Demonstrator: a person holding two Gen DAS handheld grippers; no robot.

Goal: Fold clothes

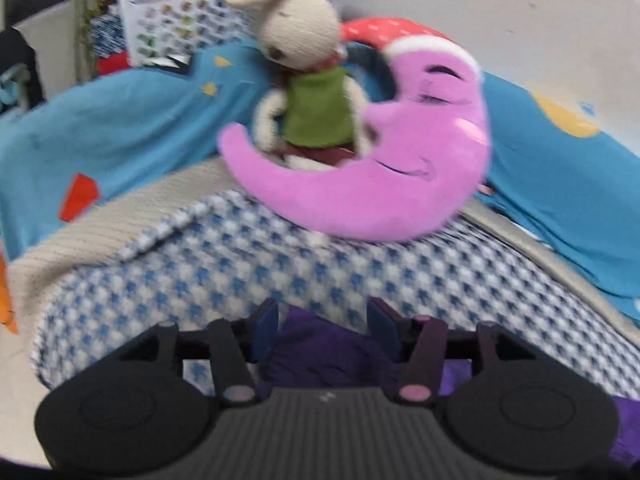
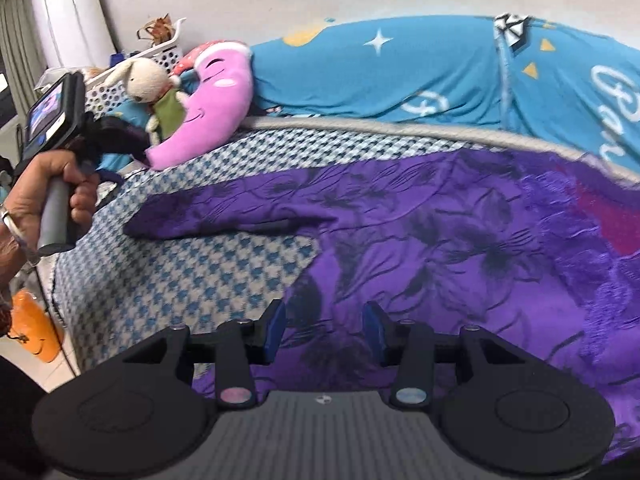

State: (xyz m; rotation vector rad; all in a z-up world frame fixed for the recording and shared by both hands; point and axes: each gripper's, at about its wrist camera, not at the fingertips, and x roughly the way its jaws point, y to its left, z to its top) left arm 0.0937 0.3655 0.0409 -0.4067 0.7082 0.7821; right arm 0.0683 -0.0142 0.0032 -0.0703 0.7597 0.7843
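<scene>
While the purple garment (image 2: 460, 240) lies spread over the blue-and-white checked blanket (image 2: 192, 280), filling the centre and right of the right wrist view, one sleeve (image 2: 224, 216) reaches toward the left of that frame. At the bottom of the same view, the right gripper (image 2: 324, 330) hangs over the garment's near edge, its blue-padded fingers (image 2: 276, 328) spread with purple cloth showing in the gap; whether they touch it cannot be told. At the left edge, a hand (image 2: 48, 196) grips the handle of the left gripper.

Seen in the blurred left wrist view, the left gripper (image 1: 322, 326) has its fingers apart too, purple fabric bunched low between them at bottom centre. Above, in the middle of the frame, a pink moon pillow (image 1: 384, 168) rests on the blanket with a stuffed rabbit (image 1: 308, 80) in a green vest sitting in its curve. A white basket (image 1: 180, 20) stands at upper left.
</scene>
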